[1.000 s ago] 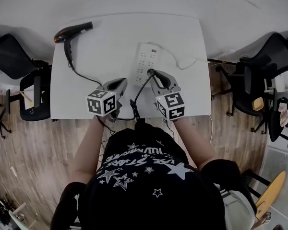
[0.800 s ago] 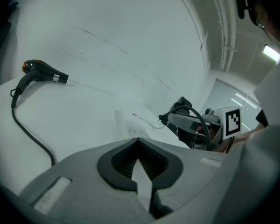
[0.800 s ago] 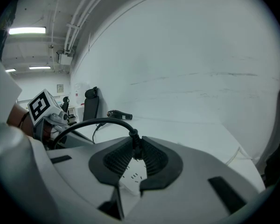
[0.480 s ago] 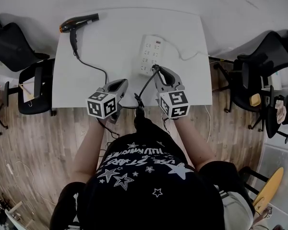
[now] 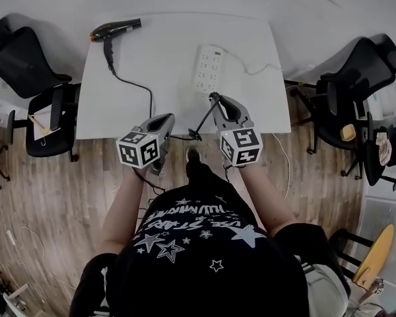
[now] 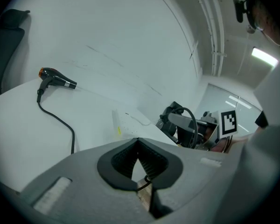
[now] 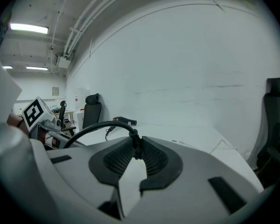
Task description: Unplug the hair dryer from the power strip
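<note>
**Clamping the dryer cord's end just short of the power strip**

The right gripper has its jaws pressed tight on the thick black end of the cord, which arches up out of the pads and curves away to the left. I cannot tell whether the pinched part is the plug itself or the sleeve behind it. The left gripper has its jaws together at the tips with nothing caught between them. A short piece of cord shows through the gap below them.

In the head view, the right gripper's tip sits just off the near end of the white power strip, which lies toward the far right of the white table. The left gripper hangs over the table's near edge, to the left of the right one. The cord drops from the right jaws, loops along that near edge between the two grippers, then runs far and left across the tabletop. It ends at the black hair dryer, lying on its side at the far left corner, well apart from the strip.
</note>
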### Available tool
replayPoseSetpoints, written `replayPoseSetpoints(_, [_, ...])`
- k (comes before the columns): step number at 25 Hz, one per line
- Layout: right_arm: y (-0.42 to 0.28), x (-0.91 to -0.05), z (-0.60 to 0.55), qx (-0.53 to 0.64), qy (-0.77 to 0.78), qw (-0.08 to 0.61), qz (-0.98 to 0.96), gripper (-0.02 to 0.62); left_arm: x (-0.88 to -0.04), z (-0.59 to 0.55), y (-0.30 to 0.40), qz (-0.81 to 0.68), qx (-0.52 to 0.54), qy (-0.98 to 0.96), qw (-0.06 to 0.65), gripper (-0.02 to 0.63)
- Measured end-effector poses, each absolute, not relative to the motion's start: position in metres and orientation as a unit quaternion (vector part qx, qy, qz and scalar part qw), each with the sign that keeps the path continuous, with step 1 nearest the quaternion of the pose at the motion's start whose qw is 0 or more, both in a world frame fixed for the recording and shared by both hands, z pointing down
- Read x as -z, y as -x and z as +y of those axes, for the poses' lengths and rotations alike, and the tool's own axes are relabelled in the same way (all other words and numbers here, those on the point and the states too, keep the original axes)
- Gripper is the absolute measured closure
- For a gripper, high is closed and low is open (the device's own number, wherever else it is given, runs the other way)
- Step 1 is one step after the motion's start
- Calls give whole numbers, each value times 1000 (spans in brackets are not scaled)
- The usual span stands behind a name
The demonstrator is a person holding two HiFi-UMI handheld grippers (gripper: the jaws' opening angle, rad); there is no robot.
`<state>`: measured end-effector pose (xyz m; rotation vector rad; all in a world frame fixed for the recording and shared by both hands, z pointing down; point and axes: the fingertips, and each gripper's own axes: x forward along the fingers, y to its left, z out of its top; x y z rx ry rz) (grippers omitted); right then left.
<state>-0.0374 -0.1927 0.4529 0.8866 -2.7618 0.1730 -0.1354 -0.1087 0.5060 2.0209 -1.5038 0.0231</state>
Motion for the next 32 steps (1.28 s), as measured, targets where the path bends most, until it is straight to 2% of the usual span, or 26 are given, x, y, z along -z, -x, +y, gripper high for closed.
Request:
replayPoseSetpoints(16, [-5, -467, -75, -62, -335, 141, -929, 529, -512, 20, 111, -573, 15, -755, 317, 598])
replayPoseSetpoints(32, [-40, -475, -4, -74, -366, 142, -917, 528, -494, 86, 108, -587, 31, -753, 295, 598])
